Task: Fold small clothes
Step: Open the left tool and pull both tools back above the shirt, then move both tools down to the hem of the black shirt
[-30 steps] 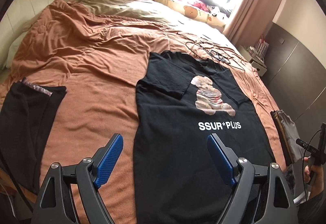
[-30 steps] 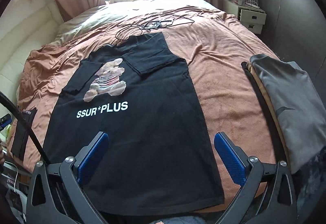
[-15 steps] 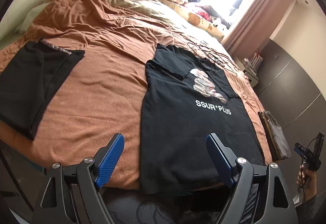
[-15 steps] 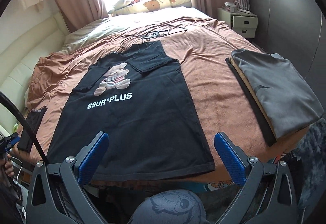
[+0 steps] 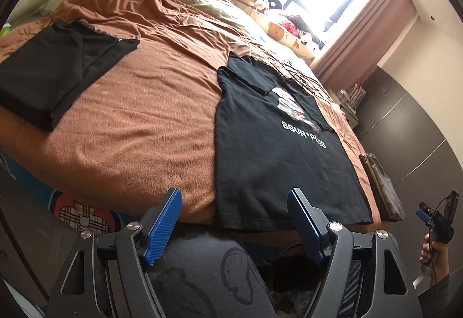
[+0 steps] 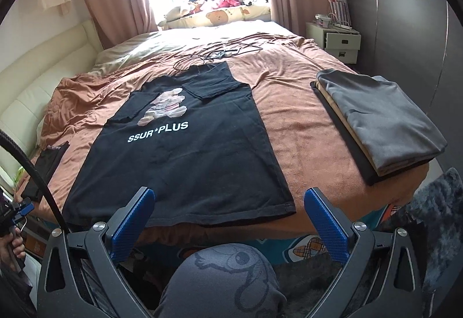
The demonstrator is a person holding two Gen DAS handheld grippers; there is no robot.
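Note:
A black T-shirt (image 5: 277,155) (image 6: 185,161) with a bear print and white "SSUR*PLUS" lettering lies flat on the brown bedspread, both sleeves folded inward, its hem at the bed's near edge. My left gripper (image 5: 234,225) hangs open off the bed, below the hem, holding nothing. My right gripper (image 6: 228,219) is also open and empty, just short of the hem. In the left wrist view the right gripper (image 5: 437,216) shows small at the right edge in a hand; in the right wrist view the left gripper (image 6: 17,210) shows at the left edge.
A folded black garment (image 5: 55,71) (image 6: 43,170) lies on the bed's left side. A stack of folded clothes, grey on top (image 6: 385,118) (image 5: 382,184), sits at the right edge. Cables (image 6: 217,53) lie beyond the collar. A person's knee (image 6: 228,283) (image 5: 208,277) is below the grippers. A nightstand (image 6: 341,41) stands far right.
Both grippers have pulled back and dropped from above the shirt to beyond the bed's near edge. The shirt has stayed flat. The jaws stayed open throughout.

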